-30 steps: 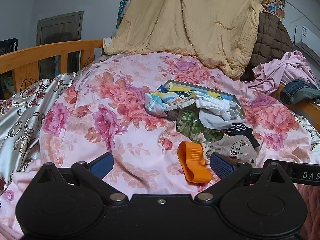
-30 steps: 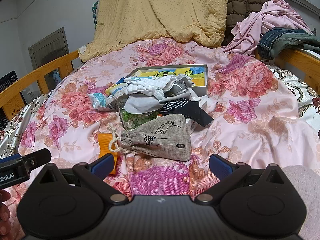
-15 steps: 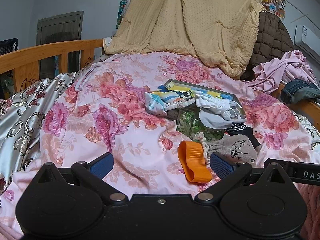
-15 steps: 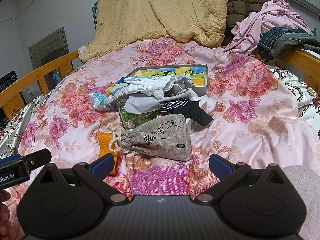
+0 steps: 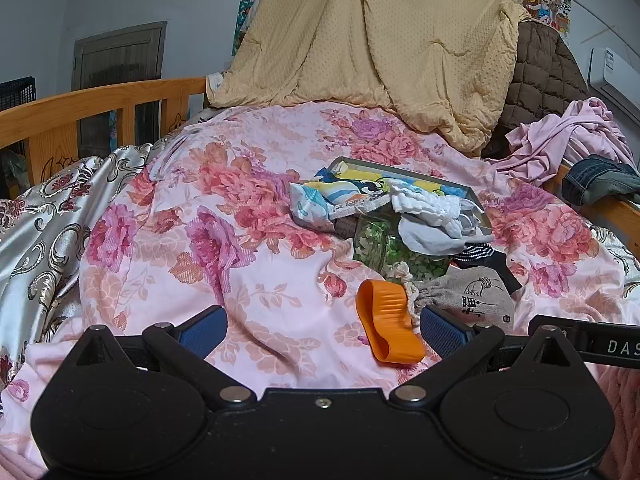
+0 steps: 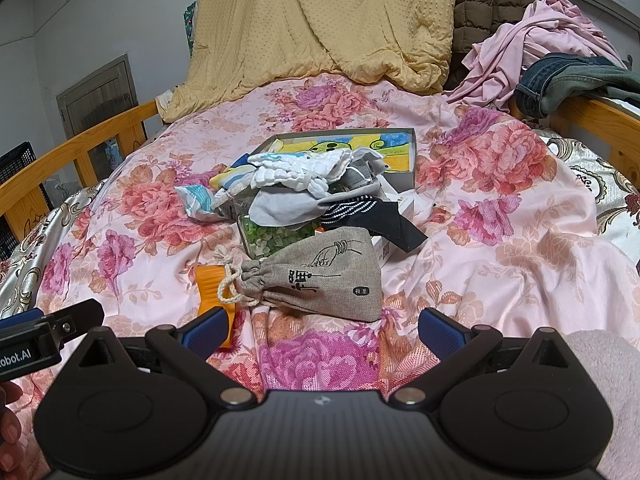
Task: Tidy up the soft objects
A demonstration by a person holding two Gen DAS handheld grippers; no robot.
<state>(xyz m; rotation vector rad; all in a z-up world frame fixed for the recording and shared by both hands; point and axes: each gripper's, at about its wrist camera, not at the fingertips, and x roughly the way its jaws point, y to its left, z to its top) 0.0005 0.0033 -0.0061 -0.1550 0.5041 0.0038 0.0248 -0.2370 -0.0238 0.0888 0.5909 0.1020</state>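
Note:
A heap of soft things lies mid-bed: a white ruffled cloth (image 6: 304, 170), a grey cloth (image 6: 280, 210), a striped black sock (image 6: 372, 216), a colourful printed cloth (image 5: 320, 200), over a shallow cardboard box (image 6: 414, 160) and a green-patterned clear box (image 6: 272, 238). A grey drawstring pouch (image 6: 320, 276) lies nearest, beside an orange rubber loop (image 5: 386, 322). My left gripper (image 5: 322, 330) is open and empty, low over the quilt, the orange loop between its fingers. My right gripper (image 6: 324, 332) is open and empty just short of the pouch.
The floral pink quilt (image 5: 200, 240) covers the bed. Wooden rails (image 5: 100, 100) run along the left, and a rail with jeans (image 6: 568, 76) on the right. A yellow blanket (image 5: 380, 40), brown jacket and pink clothes (image 6: 532, 40) pile at the head.

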